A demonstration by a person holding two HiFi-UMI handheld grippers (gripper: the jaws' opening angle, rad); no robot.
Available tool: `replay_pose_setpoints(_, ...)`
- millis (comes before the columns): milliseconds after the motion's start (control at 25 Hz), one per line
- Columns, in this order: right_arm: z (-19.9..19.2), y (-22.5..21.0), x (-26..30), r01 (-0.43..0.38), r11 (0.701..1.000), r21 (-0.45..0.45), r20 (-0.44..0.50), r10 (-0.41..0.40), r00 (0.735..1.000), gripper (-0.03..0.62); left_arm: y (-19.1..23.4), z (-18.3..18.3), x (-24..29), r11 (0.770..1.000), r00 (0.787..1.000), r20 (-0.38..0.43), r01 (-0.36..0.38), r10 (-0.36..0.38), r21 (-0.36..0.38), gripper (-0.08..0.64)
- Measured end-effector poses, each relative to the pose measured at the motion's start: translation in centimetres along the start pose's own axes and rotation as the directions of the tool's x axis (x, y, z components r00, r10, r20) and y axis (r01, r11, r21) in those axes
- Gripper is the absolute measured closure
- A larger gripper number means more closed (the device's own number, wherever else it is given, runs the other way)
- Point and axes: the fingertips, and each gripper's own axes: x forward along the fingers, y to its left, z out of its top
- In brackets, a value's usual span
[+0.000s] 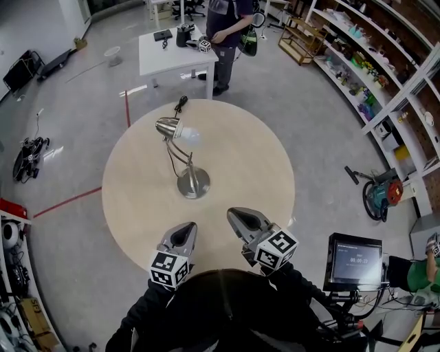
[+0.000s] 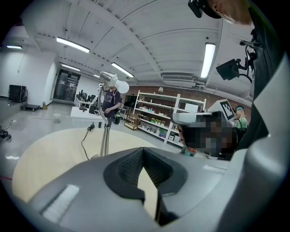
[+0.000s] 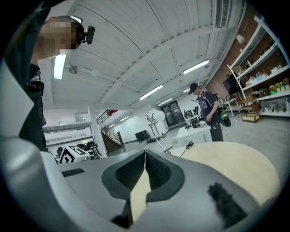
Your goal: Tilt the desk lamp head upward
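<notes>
While the left gripper (image 1: pixel 183 232) and right gripper (image 1: pixel 239 216) hover closed and empty at the surface's (image 1: pixel 261 158) near edge, the desk lamp (image 1: pixel 193 183) stands well beyond. Neither touches it.

Glossy metal lamp (image 1: pixel 180 155), matt table (image 1: pixel 254 165)

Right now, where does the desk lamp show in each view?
Head view: desk lamp left of centre on the round table.
Left gripper view: desk lamp left of centre.
Right gripper view: desk lamp at centre.
Shared landmark: standing person at the white table.
</notes>
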Motion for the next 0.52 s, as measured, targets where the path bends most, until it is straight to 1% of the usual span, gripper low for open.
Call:
replay_pose_setpoints(200, 0.1, 0.1, 0.1, 0.012, 1.000, -0.026, -0.011, -0.012, 1.000, 0.586, -0.3, -0.1, 0.2, 1.000, 1.000, 0.002, 0.013, -0.013, -0.008, 0.554)
replay_pose_setpoints(320, 0.2, -0.1, 0.1, 0.019, 0.999, -0.051, -0.013, -0.020, 1.000, 0.586, -0.1, -0.4, 0.3, 1.000, 1.000, -0.004, 0.010, -0.010, -0.010, 0.554)
replay_pose_setpoints(520, 1.1, -1.8, 0.8, 0.062, 0.995, -0.080, 0.029, -0.060, 0.998, 0.586, 1.9, 0.6, 1.7, 1.000, 1.000, 0.002, 0.014, -0.014, 0.009, 0.554)
